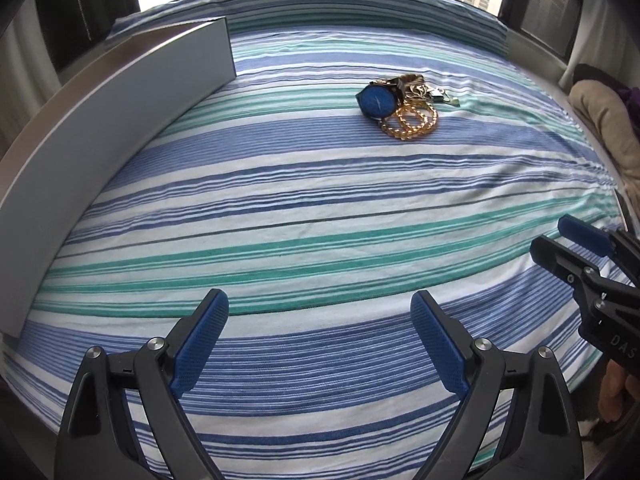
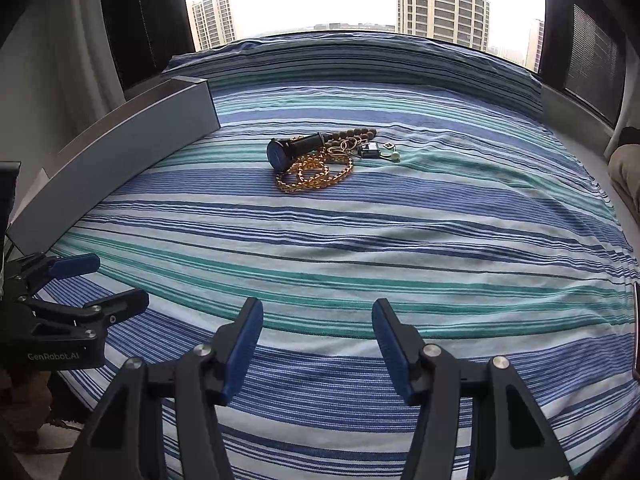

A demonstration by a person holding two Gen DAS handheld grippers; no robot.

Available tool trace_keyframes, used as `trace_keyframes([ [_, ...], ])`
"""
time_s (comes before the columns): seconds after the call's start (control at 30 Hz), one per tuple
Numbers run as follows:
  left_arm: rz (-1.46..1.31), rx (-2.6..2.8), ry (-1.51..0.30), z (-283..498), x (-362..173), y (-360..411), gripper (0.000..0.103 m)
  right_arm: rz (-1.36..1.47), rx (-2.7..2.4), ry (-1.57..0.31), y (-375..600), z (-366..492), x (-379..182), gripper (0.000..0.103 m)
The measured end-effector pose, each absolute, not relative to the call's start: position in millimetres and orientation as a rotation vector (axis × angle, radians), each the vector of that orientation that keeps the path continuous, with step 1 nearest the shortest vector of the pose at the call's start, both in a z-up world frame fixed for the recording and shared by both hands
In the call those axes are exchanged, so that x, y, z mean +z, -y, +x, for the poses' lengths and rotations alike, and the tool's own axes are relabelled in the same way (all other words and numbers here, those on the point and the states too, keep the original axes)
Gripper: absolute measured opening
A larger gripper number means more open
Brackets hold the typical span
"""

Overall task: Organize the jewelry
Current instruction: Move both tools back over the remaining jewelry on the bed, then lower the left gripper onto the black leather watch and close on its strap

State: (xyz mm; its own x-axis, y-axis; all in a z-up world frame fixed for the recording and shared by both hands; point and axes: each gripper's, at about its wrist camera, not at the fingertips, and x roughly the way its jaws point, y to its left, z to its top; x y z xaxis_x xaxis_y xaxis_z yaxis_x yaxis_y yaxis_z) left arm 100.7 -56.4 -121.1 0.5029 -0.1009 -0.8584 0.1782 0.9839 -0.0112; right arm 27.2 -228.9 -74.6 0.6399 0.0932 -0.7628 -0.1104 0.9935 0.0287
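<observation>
Both the left gripper and right gripper gape empty, seemingly above the striped sheet.

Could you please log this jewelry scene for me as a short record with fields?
surface: striped bedsheet
pile: watch, amber bead bracelet, brown bead string, small trinkets, heaped together
box: long grey box along the sheet's left edge
left tool: open, empty, short of the pile
right tool: open, empty, short of the pile
</observation>
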Motion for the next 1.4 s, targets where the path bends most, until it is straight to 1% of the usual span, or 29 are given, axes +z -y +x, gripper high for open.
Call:
trace_keyframes([
  [0.23,0.066,-0.174,-1.066,108.2,-133.8,51.7,0.093,-0.014,0.130,-0.897,223.8,31.3,-83.6,0.058],
  [0.47,0.052,-0.267,-1.002,147.6,-106.5,57.7,0.093,0.014,0.119,-0.895,232.6,31.5,-86.8,0.058],
  [0.7,0.158,-0.357,-0.936,194.5,-87.6,99.6,0.093,0.045,0.110,-0.891,246.2,31.3,-88.9,0.058],
  [0.97,0.318,-0.417,-0.851,250.2,-92.7,152.5,0.092,0.079,0.112,-0.894,254.6,33.1,-91.1,0.058],
  [1.1,0.366,-0.420,-0.824,268.5,-99.2,166.2,0.086,0.093,0.110,-0.896,259.4,32.1,-91.3,0.058],
  [1.17,0.392,-0.416,-0.840,274.3,-105.8,170.3,0.081,0.102,0.108,-0.899,261.7,32.1,-92.1,0.058],
  [1.23,0.404,-0.418,-0.868,278.7,-112.7,171.3,0.070,0.111,0.109,-0.904,263.6,32.0,-92.9,0.058],
  [1.27,0.405,-0.421,-0.884,280.3,-115.8,172.0,0.068,0.112,0.109,-0.905,264.0,31.6,-93.1,0.058],
  [1.37,0.406,-0.433,-0.914,281.0,-122.4,171.5,0.054,0.114,0.110,-0.905,264.0,31.4,-93.1,0.058],
  [1.4,0.409,-0.434,-0.920,280.2,-123.6,171.3,0.047,0.115,0.110,-0.904,263.5,30.0,-92.7,0.058],
])
